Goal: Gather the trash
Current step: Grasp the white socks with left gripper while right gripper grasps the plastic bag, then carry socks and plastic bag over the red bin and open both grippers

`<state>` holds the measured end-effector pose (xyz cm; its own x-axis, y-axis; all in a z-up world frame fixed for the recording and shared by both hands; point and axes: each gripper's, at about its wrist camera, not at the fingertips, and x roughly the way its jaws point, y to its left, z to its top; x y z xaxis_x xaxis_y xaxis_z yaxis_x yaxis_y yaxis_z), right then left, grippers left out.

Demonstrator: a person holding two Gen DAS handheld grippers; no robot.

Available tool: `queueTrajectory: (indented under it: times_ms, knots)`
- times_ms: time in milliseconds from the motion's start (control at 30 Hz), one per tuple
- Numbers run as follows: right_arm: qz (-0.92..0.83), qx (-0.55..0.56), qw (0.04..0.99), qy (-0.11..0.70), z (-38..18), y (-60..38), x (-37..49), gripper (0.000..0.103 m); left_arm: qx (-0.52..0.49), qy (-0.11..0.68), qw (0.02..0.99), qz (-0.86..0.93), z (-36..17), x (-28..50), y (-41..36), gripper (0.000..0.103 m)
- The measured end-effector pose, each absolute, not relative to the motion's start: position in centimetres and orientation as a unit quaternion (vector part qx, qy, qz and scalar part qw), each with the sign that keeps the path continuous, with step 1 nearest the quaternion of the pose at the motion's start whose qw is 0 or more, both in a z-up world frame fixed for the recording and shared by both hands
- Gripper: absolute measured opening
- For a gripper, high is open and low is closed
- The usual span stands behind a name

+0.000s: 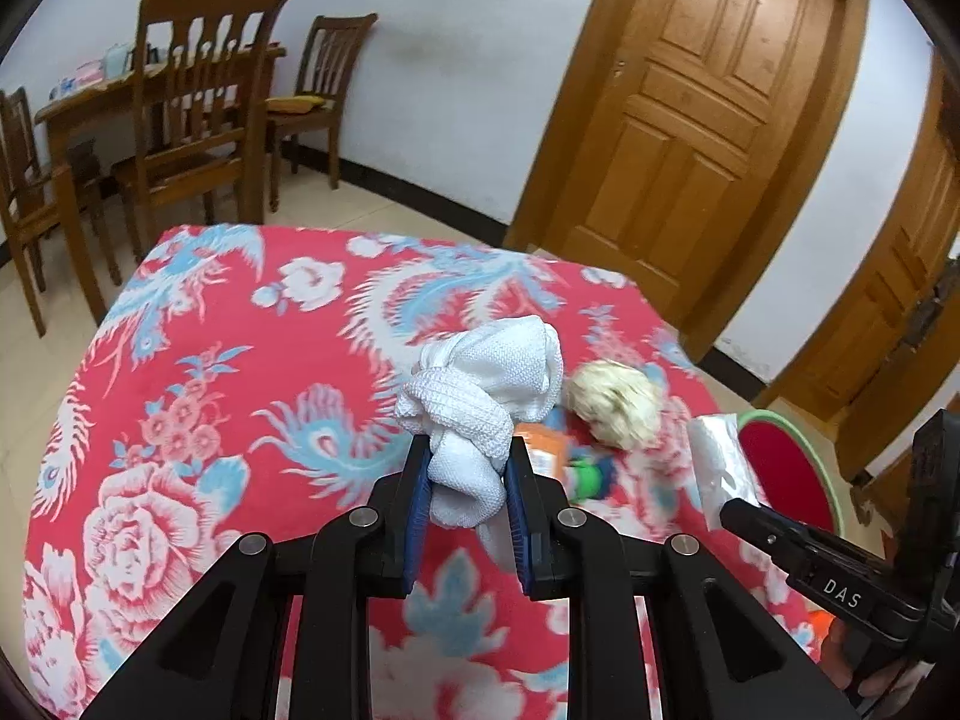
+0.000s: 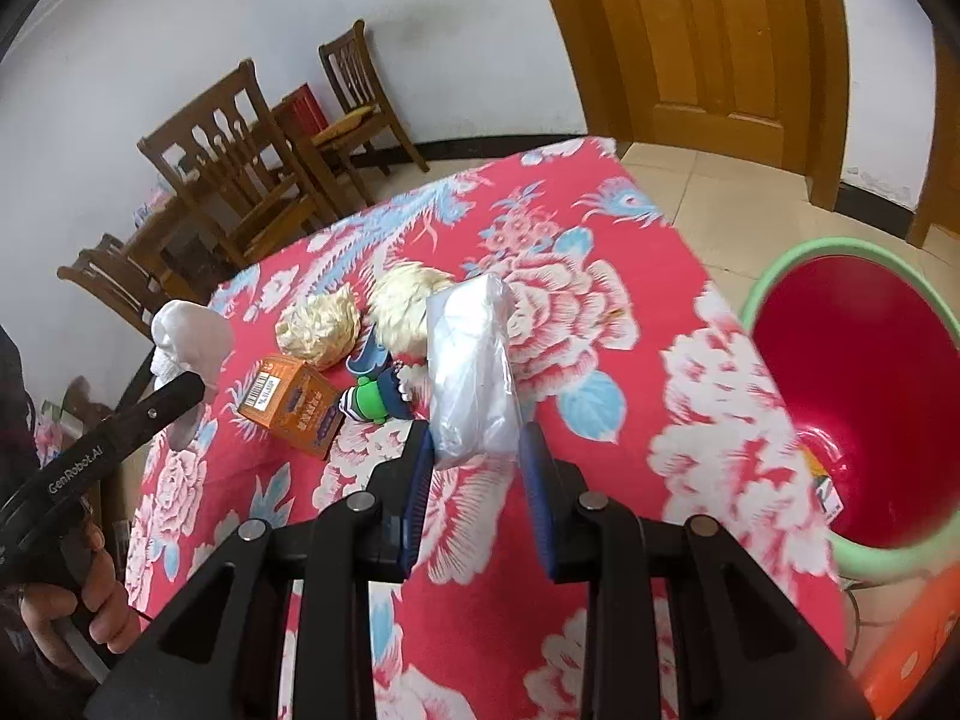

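- Room: white walls, wooden door (image 1: pixel 708 120), dining chairs (image 1: pixel 198 114) at back; work surface = table under red floral cloth (image 1: pixel 198 396).
- Left gripper (image 1: pixel 468 480): jaws drawn close, pinching a white knit cloth wad (image 1: pixel 480 396) at its lower end; wad lifted clear of the cloth, bulk standing above the pads.
- Right gripper (image 2: pixel 474 462): jaws part-closed on a clear plastic bag (image 2: pixel 474 372). Left pad touches the bag edge; right pad contact hard to tell, a gap seems to show. Bag sticks up and fwd from the jaws.
- Bin: red bucket w/ green rim (image 2: pixel 858 408), on the floor just off the table's right edge, near right gripper. Some scrap already at its bottom.
- Left on table: orange carton (image 2: pixel 294 408), two crumpled yellowish paper balls (image 2: pixel 318 330), small green/blue toy (image 2: pixel 375 399) – toy prob. not trash.
- Handling, judged: wad light, soft, compressible; grip low on it looks secure, won't slip easily. Bag very light, slick, floppy; best pinched at a bunched fold, may slide out if pads only graze it.
- Carton stiff, light: take across its narrow faces. Paper balls crush easily, grip mid-body.
- Next, judged: carry both to bucket, release over the opening.
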<state>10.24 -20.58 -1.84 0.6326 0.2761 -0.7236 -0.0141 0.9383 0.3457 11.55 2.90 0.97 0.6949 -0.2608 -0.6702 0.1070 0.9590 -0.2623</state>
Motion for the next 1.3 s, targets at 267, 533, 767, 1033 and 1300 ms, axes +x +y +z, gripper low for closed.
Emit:
queueTrajectory:
  times_ms: [267,533,767,1033,1300]
  knots:
    - [0.054,0.174,0.899,0.397,-0.2,-24.0,7.1,0.032,-0.088,0.372,0.914,-0.137,2.4,10.5,-0.8,0.023]
    - [0.016,0.193,0.905,0.379,0.6,-27.8,4.8,0.032,-0.066,0.370,0.909,-0.182,3.4,9.9,-5.7,0.023]
    - [-0.019,0.215,0.905,0.366,0.6,-31.5,3.1,0.032,-0.042,0.376,0.898,-0.222,3.6,9.6,-10.5,0.023]
    - [-0.056,0.240,0.899,0.362,-0.2,-35.4,1.8,0.032,-0.017,0.392,0.883,-0.259,2.8,9.8,-15.6,0.023]
    - [-0.085,0.264,0.888,0.367,-1.5,-38.4,1.2,0.032,0.010,0.410,0.864,-0.293,1.4,10.2,-20.6,0.023]
